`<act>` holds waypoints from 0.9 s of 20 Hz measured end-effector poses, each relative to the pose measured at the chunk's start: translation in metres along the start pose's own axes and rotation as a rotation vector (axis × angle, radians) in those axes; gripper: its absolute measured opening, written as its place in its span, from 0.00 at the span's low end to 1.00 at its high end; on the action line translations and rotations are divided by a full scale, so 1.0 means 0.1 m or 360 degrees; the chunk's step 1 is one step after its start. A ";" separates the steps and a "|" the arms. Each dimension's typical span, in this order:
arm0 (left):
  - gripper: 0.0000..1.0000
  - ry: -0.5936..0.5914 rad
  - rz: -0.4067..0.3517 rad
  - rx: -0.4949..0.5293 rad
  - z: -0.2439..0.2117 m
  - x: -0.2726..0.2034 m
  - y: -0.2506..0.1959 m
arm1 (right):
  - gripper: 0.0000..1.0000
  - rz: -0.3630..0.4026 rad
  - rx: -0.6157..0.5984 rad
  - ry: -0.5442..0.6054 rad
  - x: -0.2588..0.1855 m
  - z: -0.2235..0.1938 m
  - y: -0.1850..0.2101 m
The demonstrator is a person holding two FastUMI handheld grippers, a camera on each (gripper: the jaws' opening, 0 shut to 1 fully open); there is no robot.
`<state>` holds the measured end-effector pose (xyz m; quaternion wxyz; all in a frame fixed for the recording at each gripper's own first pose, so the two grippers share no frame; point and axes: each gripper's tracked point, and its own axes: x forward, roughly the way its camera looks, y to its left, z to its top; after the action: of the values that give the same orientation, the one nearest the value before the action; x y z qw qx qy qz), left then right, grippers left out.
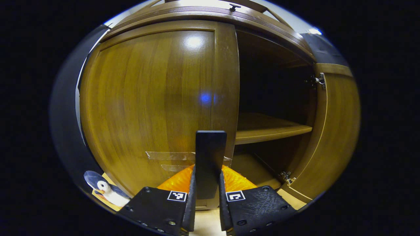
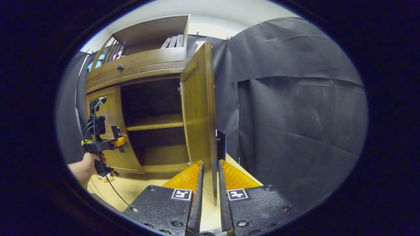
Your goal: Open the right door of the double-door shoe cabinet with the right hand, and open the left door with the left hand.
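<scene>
Left gripper [image 1: 207,183] narrowed onto upright dark handle [image 1: 210,154], both fingers seemingly pressing it. Straight ahead, left door [image 1: 157,105], shut against shoe cabinet [image 1: 203,13]; hinge side away to gripper's left. Right gripper [image 2: 210,190] clamped on edge of right door [image 2: 198,114], swung wide open.

Penguin toy [image 1: 104,189] on floor; books [image 2: 173,41] on top shelf; black cloth [image 2: 295,114] behind.
</scene>
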<state>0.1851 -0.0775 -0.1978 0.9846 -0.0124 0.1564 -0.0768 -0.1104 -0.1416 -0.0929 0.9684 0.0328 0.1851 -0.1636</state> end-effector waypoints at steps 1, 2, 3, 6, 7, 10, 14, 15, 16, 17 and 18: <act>0.38 0.0001 0.0000 -0.0001 -0.01 -0.01 0.00 | 0.27 0.0011 -0.0012 0.0006 -0.01 -0.01 0.03; 0.29 0.0000 0.0003 0.0004 -0.01 -0.01 0.01 | 0.27 0.0019 -0.0026 0.0008 -0.01 -0.01 0.06; 0.29 0.0006 0.0006 0.0011 -0.01 -0.02 0.01 | 0.28 0.0030 -0.0039 0.0012 0.00 -0.01 0.09; 0.29 0.0016 0.0002 0.0023 -0.01 -0.07 0.01 | 0.29 0.0063 -0.0053 0.0015 0.01 0.01 0.17; 0.29 0.0019 -0.0006 0.0025 -0.02 -0.11 0.01 | 0.29 0.0087 -0.0056 0.0019 0.03 0.00 0.21; 0.29 0.0031 -0.0004 -0.0042 -0.07 -0.28 0.01 | 0.29 0.0149 -0.0089 0.0022 0.05 -0.01 0.34; 0.29 0.0036 0.0009 -0.0058 -0.11 -0.48 0.05 | 0.29 0.0224 -0.0101 0.0043 0.10 -0.03 0.49; 0.29 0.0045 0.0015 -0.0068 -0.12 -0.53 0.06 | 0.27 0.0245 -0.0107 0.0047 0.10 -0.03 0.52; 0.29 0.0058 0.0027 -0.0082 -0.13 -0.57 0.07 | 0.27 0.0267 -0.0114 0.0047 0.11 -0.02 0.57; 0.29 0.0070 0.0041 -0.0096 -0.14 -0.60 0.08 | 0.27 0.0283 -0.0122 0.0045 0.11 -0.01 0.59; 0.29 0.0073 0.0049 -0.0105 -0.15 -0.67 0.09 | 0.27 0.0305 -0.0128 0.0042 0.12 -0.01 0.62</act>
<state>0.1189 -0.0579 -0.1918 0.9809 -0.0405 0.1816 -0.0566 -0.0791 -0.0863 -0.0980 0.9777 0.0136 0.2002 -0.0624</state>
